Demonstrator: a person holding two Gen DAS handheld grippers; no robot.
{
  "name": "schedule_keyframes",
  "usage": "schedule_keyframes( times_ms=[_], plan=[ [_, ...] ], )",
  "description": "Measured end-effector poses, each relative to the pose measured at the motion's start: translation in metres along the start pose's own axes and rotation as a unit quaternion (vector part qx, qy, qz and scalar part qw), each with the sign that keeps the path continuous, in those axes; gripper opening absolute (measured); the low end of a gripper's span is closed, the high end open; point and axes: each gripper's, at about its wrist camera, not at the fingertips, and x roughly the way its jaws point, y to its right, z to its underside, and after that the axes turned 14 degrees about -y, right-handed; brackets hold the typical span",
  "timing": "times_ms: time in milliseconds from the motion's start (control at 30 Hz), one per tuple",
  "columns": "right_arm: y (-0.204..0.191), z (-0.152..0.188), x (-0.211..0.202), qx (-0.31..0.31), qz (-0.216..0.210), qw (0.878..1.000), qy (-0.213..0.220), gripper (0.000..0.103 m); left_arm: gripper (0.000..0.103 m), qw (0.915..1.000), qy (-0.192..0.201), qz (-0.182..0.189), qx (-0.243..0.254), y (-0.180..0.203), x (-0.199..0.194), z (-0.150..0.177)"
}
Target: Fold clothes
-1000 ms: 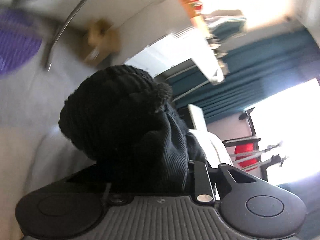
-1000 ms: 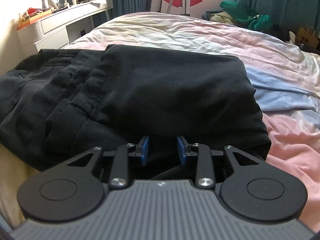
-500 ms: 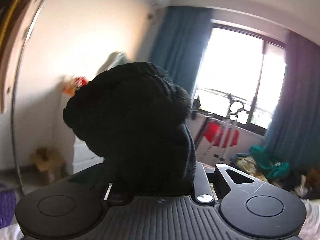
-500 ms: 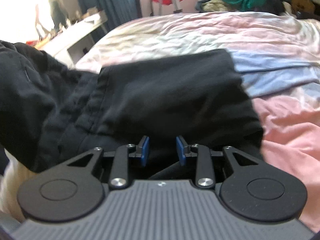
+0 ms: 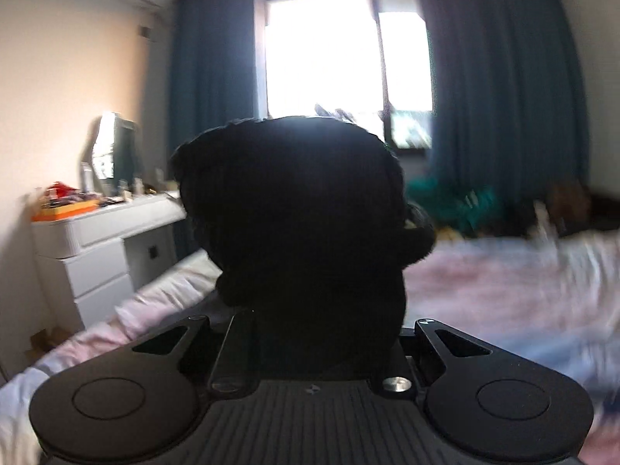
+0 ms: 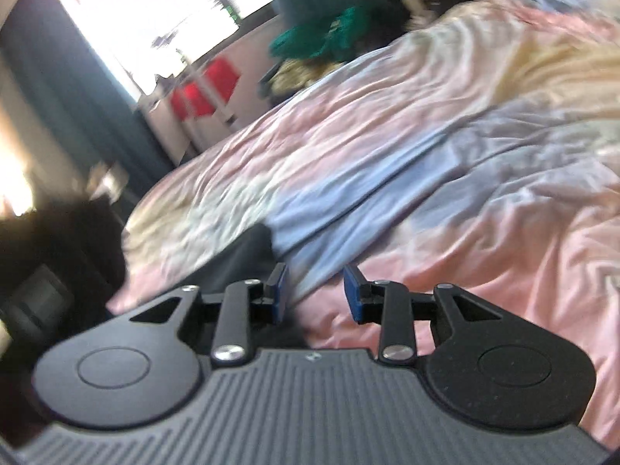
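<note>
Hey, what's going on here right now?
Someone is folding clothes on a bed, with a handheld gripper in each hand. The left gripper is shut on a bunched black garment, held up off the bed toward the window. The right gripper is open and holds nothing, tilted over the pink and blue bedspread. Black cloth lies just off its left finger; whether it is the same garment, I can't tell.

A bunched black knit garment point(image 5: 302, 224) fills the space ahead of the left hand-held gripper point(image 5: 310, 333), blocking its middle path. To the right, the rumpled pink-and-blue bed cover point(image 6: 445, 178) lies open ahead of the right hand-held gripper point(image 6: 314, 290). A white drawer unit point(image 5: 97, 255) stands far left.
</note>
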Motion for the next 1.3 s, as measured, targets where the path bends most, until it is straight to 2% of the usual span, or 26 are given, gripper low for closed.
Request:
schedule_keyframes(
  times_ms=[133,267,433,533,567,633,667,700,767,833,933,1033,1067,1167,1200,1233,1300],
  plan=[
    [0.022,-0.007,0.000,0.041,-0.041,0.998,0.002,0.035,0.020,0.9964,-0.068,0.010,0.050,0.035,0.024,0.048],
    [0.024,-0.010,0.012,0.046,-0.066,0.997,-0.019,0.035,0.022,0.9948,-0.068,0.006,0.076,0.052,0.032,0.054],
    [0.016,-0.010,0.017,0.035,-0.071,0.997,-0.026,0.035,0.025,0.9929,-0.098,0.029,0.062,0.016,0.041,0.046],
    [0.014,-0.010,0.019,0.033,-0.071,0.996,-0.030,0.035,0.030,0.9908,-0.110,0.040,0.067,-0.026,0.034,0.048],
    [0.014,-0.011,0.019,0.032,-0.073,0.996,-0.031,0.035,0.034,0.9904,-0.112,0.043,0.069,-0.030,0.033,0.047],
    [0.012,-0.010,0.019,0.029,-0.074,0.996,-0.031,0.035,0.049,0.9893,-0.117,0.058,0.066,-0.040,0.027,0.046],
    [0.011,-0.010,0.019,0.027,-0.074,0.996,-0.032,0.035,0.069,0.9884,-0.117,0.076,0.061,-0.045,0.022,0.047],
    [0.010,-0.010,0.019,0.023,-0.073,0.997,-0.032,0.035,0.082,0.9873,-0.114,0.097,0.054,-0.052,0.016,0.047],
    [0.008,-0.010,0.020,0.018,-0.073,0.997,-0.034,0.035,0.087,0.9865,-0.114,0.098,0.064,-0.057,0.007,0.047],
    [0.006,-0.009,0.020,0.016,-0.083,0.996,-0.036,0.035,0.087,0.9844,-0.117,0.102,0.083,-0.057,-0.011,0.053],
    [0.006,-0.008,0.017,0.020,-0.112,0.993,-0.034,0.036,0.088,0.9799,-0.116,0.119,0.111,-0.077,-0.032,0.068],
    [0.003,-0.007,0.016,0.019,-0.147,0.988,-0.036,0.037,0.091,0.9780,-0.100,0.107,0.149,-0.110,-0.041,0.072],
    [0.002,-0.006,0.017,0.022,-0.159,0.986,-0.040,0.038,0.092,0.9775,-0.095,0.099,0.160,-0.119,-0.043,0.072],
    [0.000,-0.003,0.022,0.041,-0.184,0.981,-0.053,0.056,0.092,0.9769,-0.088,0.070,0.181,-0.149,-0.047,0.081],
    [0.000,-0.002,0.024,0.050,-0.190,0.979,-0.056,0.068,0.092,0.9777,-0.088,0.060,0.181,-0.159,-0.044,0.081],
    [0.001,-0.001,0.024,0.063,-0.193,0.977,-0.056,0.074,0.092,0.9784,-0.089,0.052,0.179,-0.168,-0.041,0.082],
    [0.003,0.002,0.025,0.090,-0.200,0.974,-0.057,0.078,0.092,0.9807,-0.099,0.056,0.159,-0.186,-0.038,0.086]
  ],
)
